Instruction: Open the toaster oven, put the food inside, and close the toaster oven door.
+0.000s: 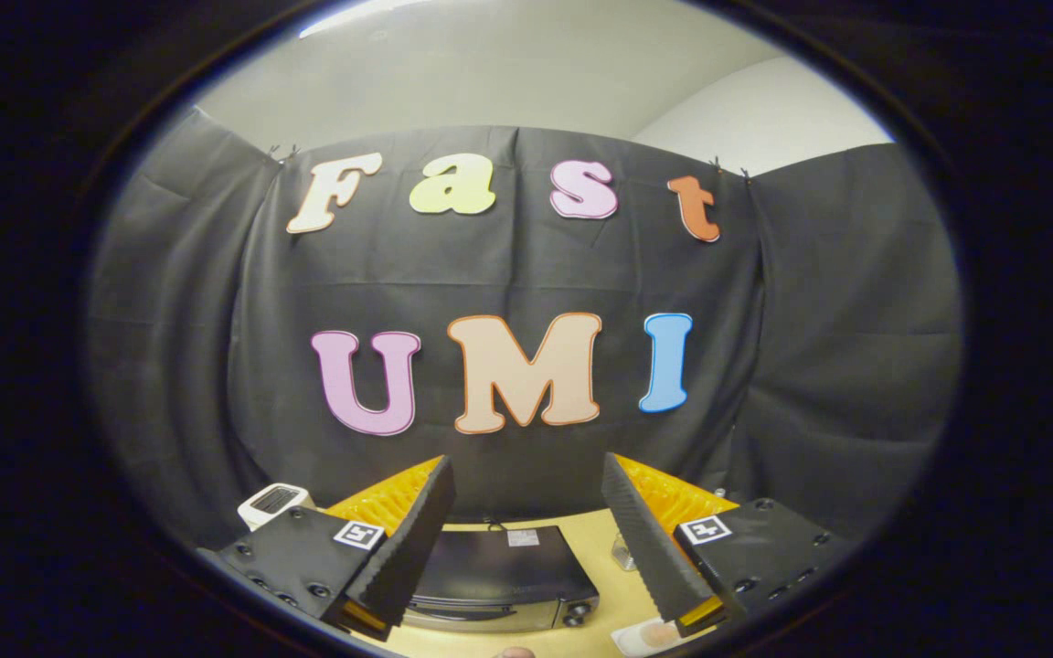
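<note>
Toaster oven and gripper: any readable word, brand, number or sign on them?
Toaster oven: a pale label on its top, too small to read.
Gripper, fingers open above the oven, holding nothing: square black-and-white markers on its body, patterns without words.
No text here can be quoted.

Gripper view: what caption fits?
Open gripper hovers above a closed toaster oven on a wooden table.

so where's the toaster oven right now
In the gripper view the toaster oven sits on the wooden table below and between the open claw's two fingers, its door shut, with the black cloth wall behind it.
</note>
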A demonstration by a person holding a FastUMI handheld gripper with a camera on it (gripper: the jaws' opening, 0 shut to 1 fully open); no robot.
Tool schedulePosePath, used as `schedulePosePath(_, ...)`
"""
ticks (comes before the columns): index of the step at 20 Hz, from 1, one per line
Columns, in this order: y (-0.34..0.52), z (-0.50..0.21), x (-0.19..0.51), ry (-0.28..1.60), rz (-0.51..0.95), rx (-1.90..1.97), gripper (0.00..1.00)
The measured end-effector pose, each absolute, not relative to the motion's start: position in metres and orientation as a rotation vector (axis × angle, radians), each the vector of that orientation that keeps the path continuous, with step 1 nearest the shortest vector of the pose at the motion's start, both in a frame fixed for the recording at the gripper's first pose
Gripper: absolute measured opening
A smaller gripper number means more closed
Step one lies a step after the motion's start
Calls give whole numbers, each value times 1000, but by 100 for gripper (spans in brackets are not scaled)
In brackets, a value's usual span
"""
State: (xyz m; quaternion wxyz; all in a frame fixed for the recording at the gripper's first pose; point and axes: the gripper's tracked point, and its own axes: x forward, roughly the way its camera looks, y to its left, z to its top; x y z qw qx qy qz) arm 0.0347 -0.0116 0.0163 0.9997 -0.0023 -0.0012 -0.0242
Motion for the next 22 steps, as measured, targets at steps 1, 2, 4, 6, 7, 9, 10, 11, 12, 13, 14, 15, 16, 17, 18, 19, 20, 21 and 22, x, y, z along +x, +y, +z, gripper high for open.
schedulePosePath(1,-10,9,39,6,-44,-1,100)
schedulePosePath(2,-7,-2,43,24,-39,4,100)
schedulePosePath(4,-1,-27,52,58,-30,14,100)
schedulePosePath(6,8,-62,63,111,-10,27,100)
schedulePosePath(7,12,-83,67,149,-2,29,100)
schedulePosePath(9,20,-120,74,202,10,26,100)
schedulePosePath(10,25,-137,77,225,17,25,100)
schedulePosePath(11,30,-154,78,248,24,32,100)
schedulePosePath(12,35,-169,81,268,29,44,100)
schedulePosePath(13,39,-183,81,292,34,55,100)
schedulePosePath(14,43,-197,84,311,36,62,100)
schedulePosePath(15,46,-210,85,331,40,61,100)
schedulePosePath(16,49,-222,85,350,45,60,100)
schedulePosePath(17,52,-232,85,366,51,58,100)
schedulePosePath(18,54,-241,84,378,55,52,100)
schedulePosePath(19,55,-249,83,393,60,45,100)
schedulePosePath(20,58,-257,82,407,68,41,100)
schedulePosePath(21,59,-265,81,419,69,40,100)
schedulePosePath(22,60,-272,79,433,71,38,100)
